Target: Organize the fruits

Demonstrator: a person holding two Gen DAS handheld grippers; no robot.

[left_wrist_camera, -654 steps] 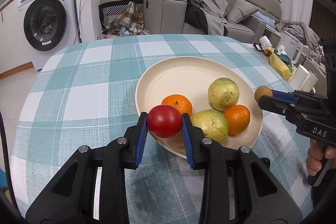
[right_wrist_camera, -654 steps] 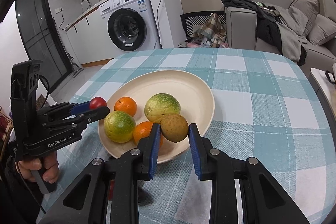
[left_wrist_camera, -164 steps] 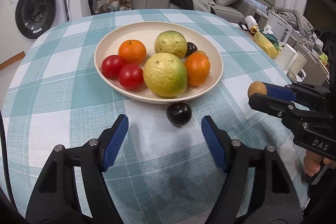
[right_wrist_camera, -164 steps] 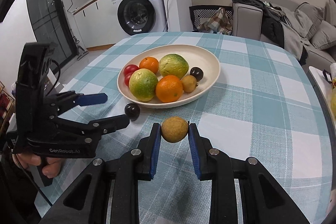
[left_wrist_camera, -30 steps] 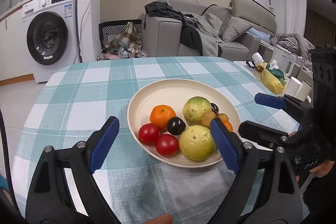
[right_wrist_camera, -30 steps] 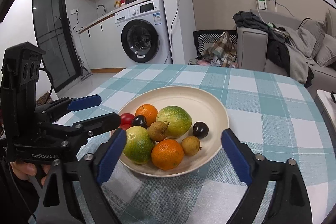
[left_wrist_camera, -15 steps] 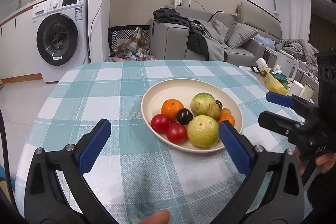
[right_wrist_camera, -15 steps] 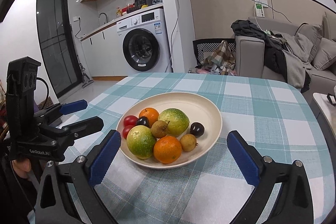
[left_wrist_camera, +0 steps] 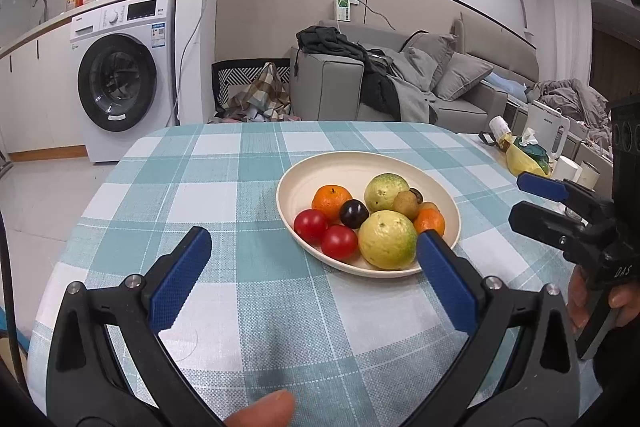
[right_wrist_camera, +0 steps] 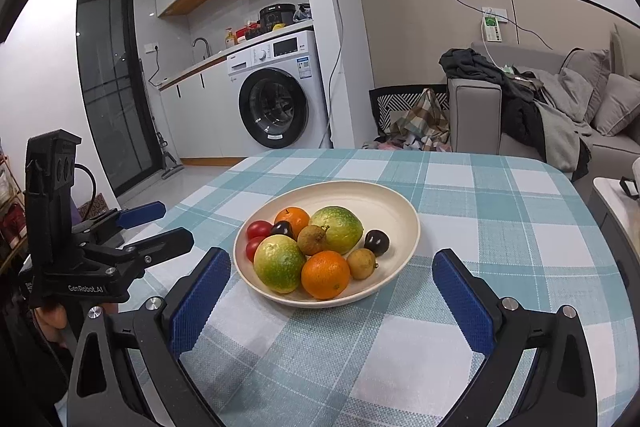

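With every fruit gathered in the round cream plate (right_wrist_camera: 404, 211) on the teal-checked counter (right_wrist_camera: 500, 227), nothing remains loose; left tongs (left_wrist_camera: 316, 259) and right tongs (right_wrist_camera: 332, 287) gape wide, empty.

Your counter (right_wrist_camera: 500, 211) wears a teal-and-white checked tablecloth (left_wrist_camera: 256, 291) that covers it to its rounded corners. Directly on the cloth sits one cream plate (right_wrist_camera: 384, 197), roughly mid-counter (its near side piled with fruit, its far side bare). In the left wrist view the plate (left_wrist_camera: 344, 163) lies right of centre.
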